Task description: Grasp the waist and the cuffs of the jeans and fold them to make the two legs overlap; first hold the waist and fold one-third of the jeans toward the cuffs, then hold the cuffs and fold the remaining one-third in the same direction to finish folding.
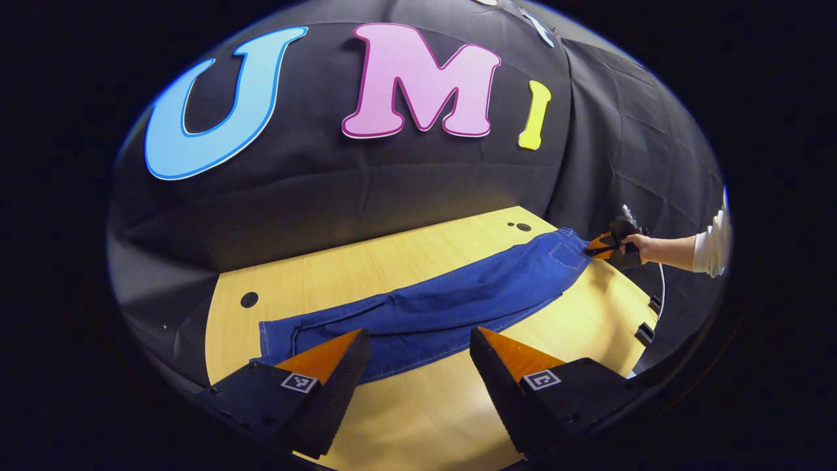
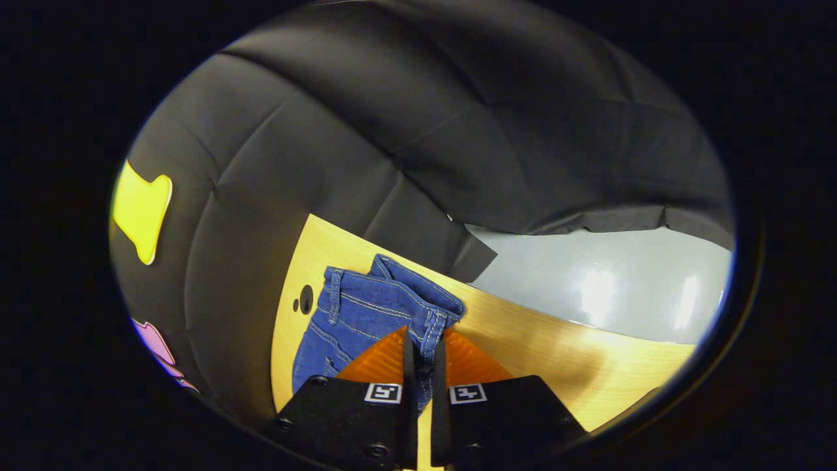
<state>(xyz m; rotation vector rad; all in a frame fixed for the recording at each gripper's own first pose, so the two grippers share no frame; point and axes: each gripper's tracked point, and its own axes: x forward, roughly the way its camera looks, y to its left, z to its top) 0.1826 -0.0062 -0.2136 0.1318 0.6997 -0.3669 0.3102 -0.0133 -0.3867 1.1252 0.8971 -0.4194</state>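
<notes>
Jeans (image 1: 451,297) are lying flat along the bench (image 1: 418,418), already looking like one leg is stacked on the other, cuffs toward the left end and waist toward the right.

Nearest in the left gripper view, the left claw (image 1: 418,347) hovers wide open with nothing between its fingers, just short of the near edge of the legs. So the cuffs aren't held.

Farther off, the right claw (image 2: 422,347) is closed on the waist (image 2: 435,314). In the right gripper view, denim sits in the narrow gap between the fingers. It looks like a pinch on just the waistband corner, though the fisheye makes it hard to be sure how much cloth is in there. A hand (image 1: 637,245) holds that claw at the bench's far right end.

What I'd worry about: a shallow corner grip could slip when the waist gets lifted, or catch only the top layer so the legs slide apart. With the cuff end loose, the whole thing might drag instead of folding.
</notes>
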